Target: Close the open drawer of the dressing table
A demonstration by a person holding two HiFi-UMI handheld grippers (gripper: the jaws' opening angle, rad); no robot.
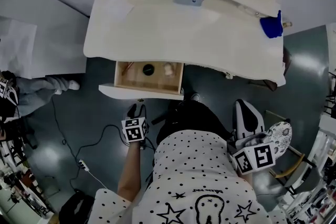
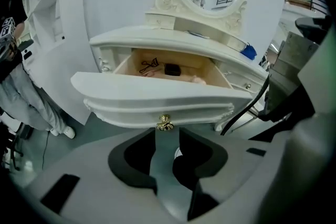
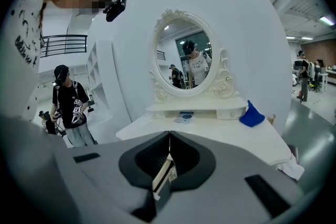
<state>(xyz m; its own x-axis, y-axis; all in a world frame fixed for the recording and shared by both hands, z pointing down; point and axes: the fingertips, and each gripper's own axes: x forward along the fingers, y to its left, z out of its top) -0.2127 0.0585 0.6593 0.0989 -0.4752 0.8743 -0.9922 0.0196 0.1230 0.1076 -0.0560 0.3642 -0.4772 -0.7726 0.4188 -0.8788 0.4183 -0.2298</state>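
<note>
So you're holding the left gripper [image 1: 137, 110] low in front of the dressing table [image 1: 173, 29], pointing up at the drawer [image 1: 142, 93], which is sitting pulled well out from under the tabletop [image 1: 210, 39]. In the left gripper view the jaws are standing apart with nothing between them, and the little gold knob [image 2: 165, 123] on the drawer front [image 2: 157, 99] is showing right above the gap, close but not touching as far as I can tell.

Inside the drawer there's a black clip [image 2: 149, 65], a small dark block [image 2: 172, 68] and something pale [image 2: 197, 80] lying on the wooden bottom.

Your right gripper [image 1: 242, 105] is hanging off to the side by your right hip, well away from the drawer. Its jaws are sitting closed, tips meeting; a thin pale strip [image 3: 163, 176] is showing in the slit lower down, and I can't tell what that is. That view is looking over the tabletop at the oval mirror [image 3: 189, 55], with a blue cloth thing [image 3: 252, 115] lying near the right end.

A person in a black top [image 3: 68, 105] is standing off to the left.
</note>
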